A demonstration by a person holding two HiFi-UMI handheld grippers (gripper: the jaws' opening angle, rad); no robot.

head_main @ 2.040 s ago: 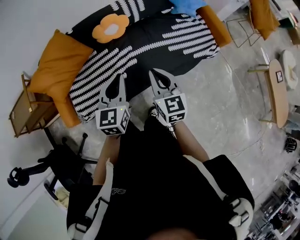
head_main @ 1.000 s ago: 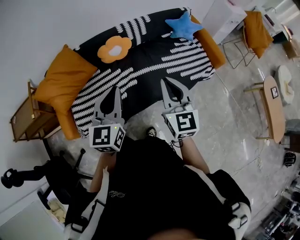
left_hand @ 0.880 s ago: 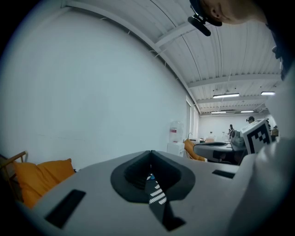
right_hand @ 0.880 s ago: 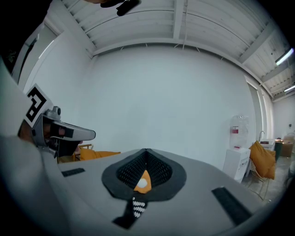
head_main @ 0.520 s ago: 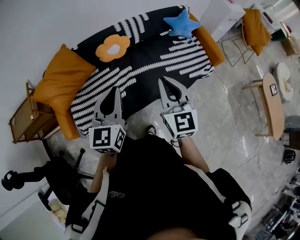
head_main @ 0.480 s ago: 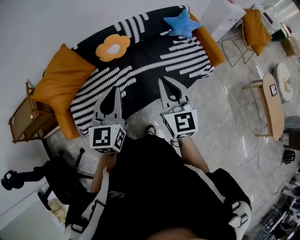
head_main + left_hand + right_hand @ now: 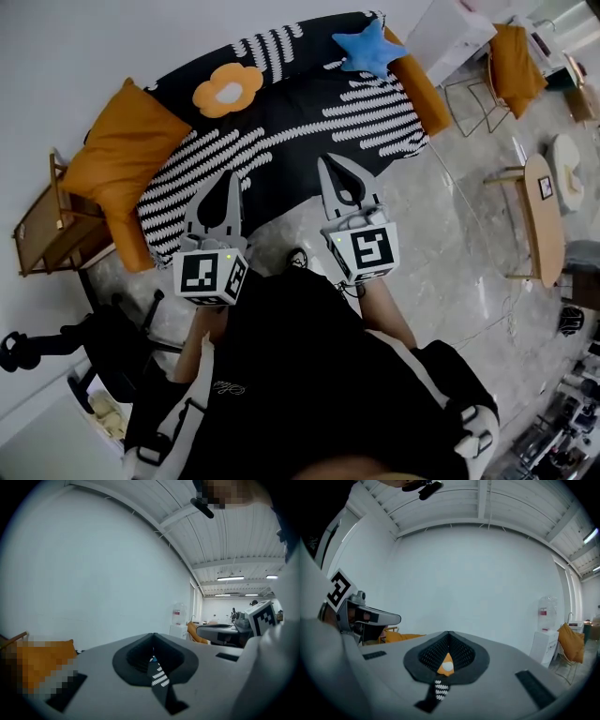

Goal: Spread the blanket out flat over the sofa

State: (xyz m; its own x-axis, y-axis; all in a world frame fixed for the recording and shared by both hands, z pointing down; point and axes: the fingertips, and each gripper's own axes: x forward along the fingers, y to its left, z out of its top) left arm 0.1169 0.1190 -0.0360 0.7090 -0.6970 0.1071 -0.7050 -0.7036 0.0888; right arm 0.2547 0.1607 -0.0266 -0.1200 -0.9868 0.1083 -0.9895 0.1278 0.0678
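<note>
Now, from the head view, the blanket (image 7: 309,122) lies spread over the sofa (image 7: 424,89), black with bands of white dashes. It covers the seat and runs up the back. Two seconds ago my gaze sat lower and cut off the sofa's far end; it has since lifted, so the whole length shows. The blanket itself has not shifted in that time. I judge the spreading done, or nearly so, with at most a small tidy of the front edge left.

Its long axis follows the sofa, slanting from the big orange cushion (image 7: 112,155) at lower left up to the blue star cushion (image 7: 367,45) at upper right. A flower cushion (image 7: 227,89) rests on the blanket near the back. The front hem hangs toward the floor.

My left gripper (image 7: 230,183) and right gripper (image 7: 330,167) are held side by side before the sofa, aimed at it – neither grips cloth.

From the left gripper view, the jaws are pressed together with nothing between them; a sliver of striped blanket shows through the slot beyond.

From the right gripper view, the jaws are likewise clenched and empty – the flower cushion and some white dashes peep through the gap.
</note>
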